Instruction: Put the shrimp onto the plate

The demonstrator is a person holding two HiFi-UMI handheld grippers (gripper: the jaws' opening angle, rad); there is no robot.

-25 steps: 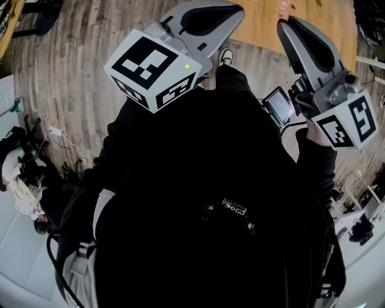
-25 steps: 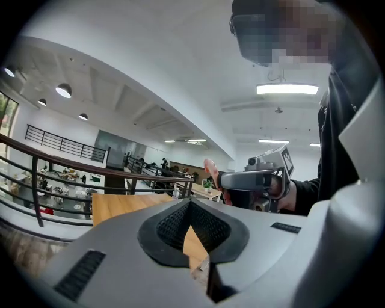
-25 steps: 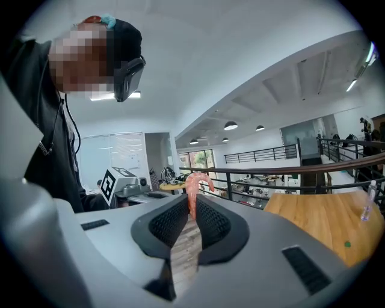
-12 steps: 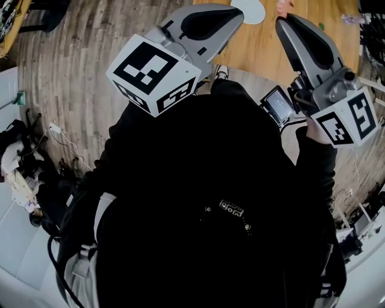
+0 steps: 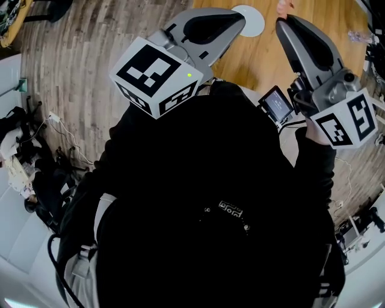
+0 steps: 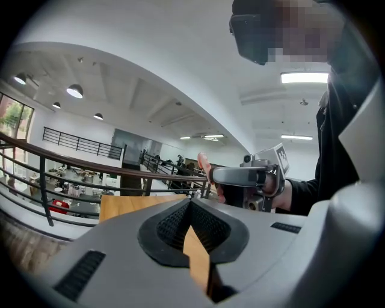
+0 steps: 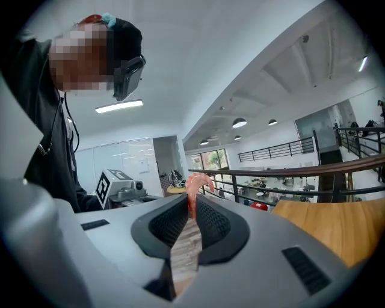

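The pink shrimp (image 7: pixel 194 184) sticks up from the tips of my right gripper (image 7: pixel 192 198), which is shut on it. In the head view the shrimp (image 5: pixel 283 8) shows just past the right gripper (image 5: pixel 281 20), above the wooden table (image 5: pixel 271 57). The white plate (image 5: pixel 249 21) lies on that table between the two gripper tips, partly hidden by the left gripper (image 5: pixel 239 18). The left gripper (image 6: pixel 190 202) is shut with nothing in it. From the left gripper view, the right gripper (image 6: pixel 212 176) is held level beside it with the shrimp (image 6: pixel 202 163) at its tip.
The person's dark jacket fills the lower head view. Wood-plank floor (image 5: pixel 78 36) lies to the left, with cables and clutter (image 5: pixel 24 162) by white furniture. A small clear object (image 5: pixel 357 36) lies at the table's far right. A dark railing (image 6: pixel 66 162) runs behind the table.
The table has slid further into the head view and the white plate has come into sight. Both grippers keep their pose, with the shrimp still in the right one.
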